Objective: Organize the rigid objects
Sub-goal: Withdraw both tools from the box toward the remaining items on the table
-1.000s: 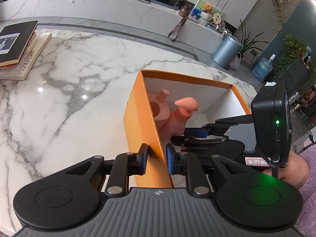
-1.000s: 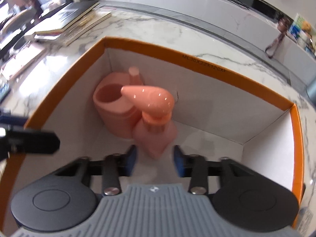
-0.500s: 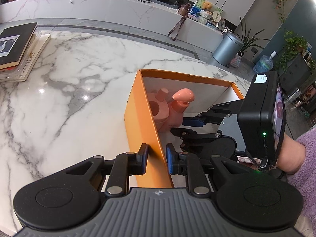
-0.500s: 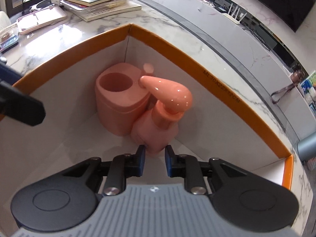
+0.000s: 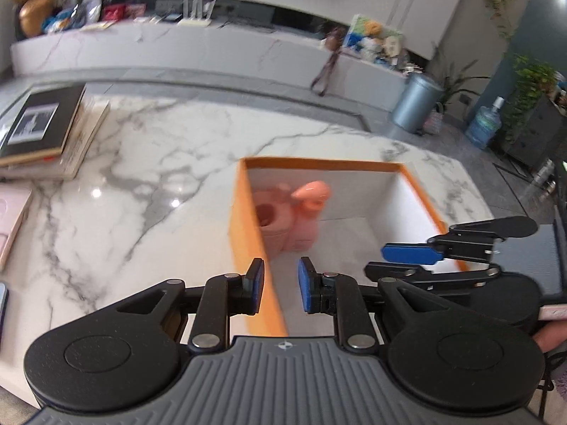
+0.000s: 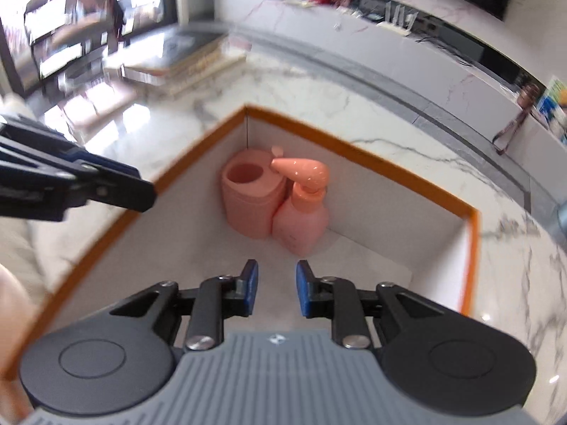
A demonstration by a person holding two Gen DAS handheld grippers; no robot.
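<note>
White marble table (image 5: pixel 141 184) with grey veining and glare spots. On its far left, a stack of books (image 5: pixel 42 131), black cover on top. Beyond the table, a long low white ledge (image 5: pixel 177 49) crowded with small items, a grey bin (image 5: pixel 414 106), a blue water jug (image 5: pixel 482 127) and green plants by the wall.

Both views smeared by motion blur; the ledge items too soft to name. Bright windows washed out at upper left of the right wrist view. Box floor partly hidden behind the claw bodies. Only a sliver of a hand (image 5: pixel 545 336) at the right edge.

Open box (image 5: pixel 244 233) on the table, orange outside and along the rim, white inside. In its far left corner, a peach-pink pump bottle (image 6: pixel 301 219), upright, touching a matching peach-pink cup (image 6: pixel 248 198) with a round opening on top.

Left claw (image 5: pixel 280 288): blue pads nearly together, nothing gripped, above the box's left wall. Right claw (image 6: pixel 273 292): pads likewise nearly together and bare, over the box interior, apart from the bottle.
</note>
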